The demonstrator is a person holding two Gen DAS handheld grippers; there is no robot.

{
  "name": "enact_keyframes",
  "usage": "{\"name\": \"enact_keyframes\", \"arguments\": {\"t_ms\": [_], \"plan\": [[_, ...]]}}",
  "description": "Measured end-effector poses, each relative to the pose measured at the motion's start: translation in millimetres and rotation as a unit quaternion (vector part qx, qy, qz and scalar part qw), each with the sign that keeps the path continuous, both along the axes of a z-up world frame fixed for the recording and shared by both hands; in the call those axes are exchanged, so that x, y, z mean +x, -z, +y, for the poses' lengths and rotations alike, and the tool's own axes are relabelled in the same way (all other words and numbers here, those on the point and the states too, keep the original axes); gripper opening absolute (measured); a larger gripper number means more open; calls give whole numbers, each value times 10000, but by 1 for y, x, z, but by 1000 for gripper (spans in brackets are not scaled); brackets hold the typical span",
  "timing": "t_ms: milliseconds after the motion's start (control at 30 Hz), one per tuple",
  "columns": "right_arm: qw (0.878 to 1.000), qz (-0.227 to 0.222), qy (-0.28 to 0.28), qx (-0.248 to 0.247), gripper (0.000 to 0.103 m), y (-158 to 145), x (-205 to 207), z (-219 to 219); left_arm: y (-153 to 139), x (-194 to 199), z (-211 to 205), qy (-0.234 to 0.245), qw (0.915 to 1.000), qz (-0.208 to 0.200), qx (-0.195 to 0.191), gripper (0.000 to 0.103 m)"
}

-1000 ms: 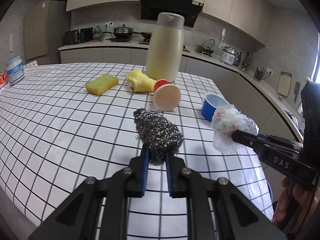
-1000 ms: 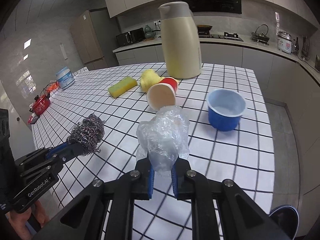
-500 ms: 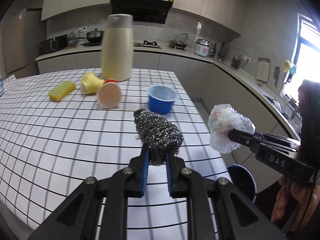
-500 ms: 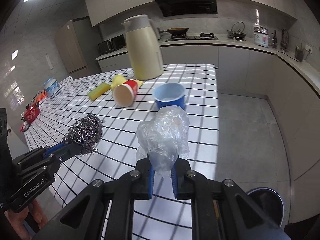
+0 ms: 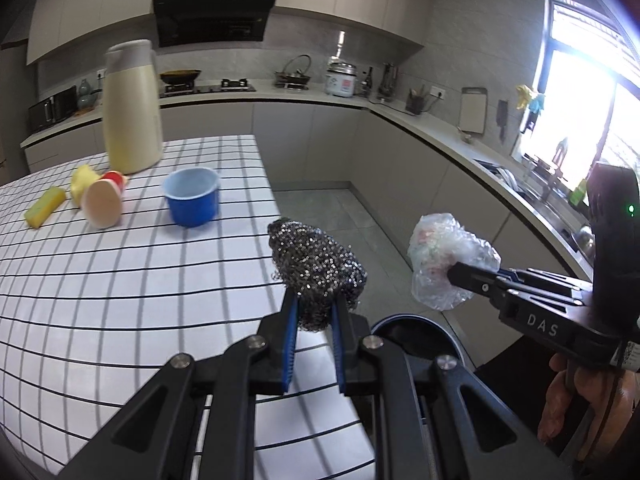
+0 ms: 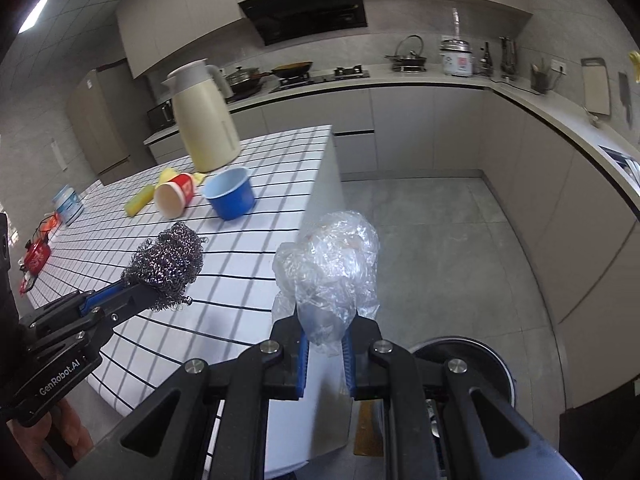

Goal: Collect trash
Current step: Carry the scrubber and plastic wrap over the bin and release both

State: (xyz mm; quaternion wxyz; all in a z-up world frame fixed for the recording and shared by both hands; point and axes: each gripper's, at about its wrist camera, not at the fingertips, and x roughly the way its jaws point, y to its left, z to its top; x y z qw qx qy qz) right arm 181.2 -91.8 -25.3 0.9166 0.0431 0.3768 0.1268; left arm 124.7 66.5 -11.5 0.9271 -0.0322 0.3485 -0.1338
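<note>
Two pieces of trash are already in your grip. Your left hand-held gripper (image 5: 314, 322) is clamped on the steel wool scourer (image 5: 316, 270), a springy tangle of shiny wire coils bulging above the blue pads. Your right hand-held gripper (image 6: 325, 344) is pinched tight on a crumpled clear plastic bag (image 6: 330, 272), thin and crinkly, with faint pink and green showing through it in the left wrist view. Both loads hang in the air past the corner of the surface (image 5: 100, 280), which wears a white cloth ruled in a black grid.

Just below and beyond the fingers, at about 5 o'clock in the right wrist view, sits the round dark-rimmed trash bin (image 6: 472, 360) on the grey floor. By my reading the pickup is done and the drop into the bin is what remains for these two.

Farther out on the surface, around 10 o'clock, a blue bowl (image 5: 193, 202) stands upright, and a red paper cup (image 5: 103, 204) lies on its side, likely trash to fetch. Beyond it lie a yellow sponge (image 5: 45, 212), a crumpled yellow cloth (image 5: 82, 184) and a tall cream thermos jug (image 5: 131, 108).
</note>
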Motion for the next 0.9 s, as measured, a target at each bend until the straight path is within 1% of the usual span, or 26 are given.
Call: {"name": "enact_keyframes", "arguments": {"t_ms": [167,367,433,633,900], "plan": [[9997,72,214,-41,15,6,-11,-44,7,4,-40,291,9995,97,-42,17],[9987,260,439,-72,15,24,-21,-92,24,4,-88,579,9979,280,-27,17],[9981,380,486,-78,15,34,-24,-109,31,3,-101,651,9972,362,-24,17],[9960,746,472,-125,15,67,-27,-142,61,7,-136,782,9943,719,31,17],[9926,1155,332,-172,15,108,-24,-169,96,9,-169,823,9905,1096,105,17]]}}
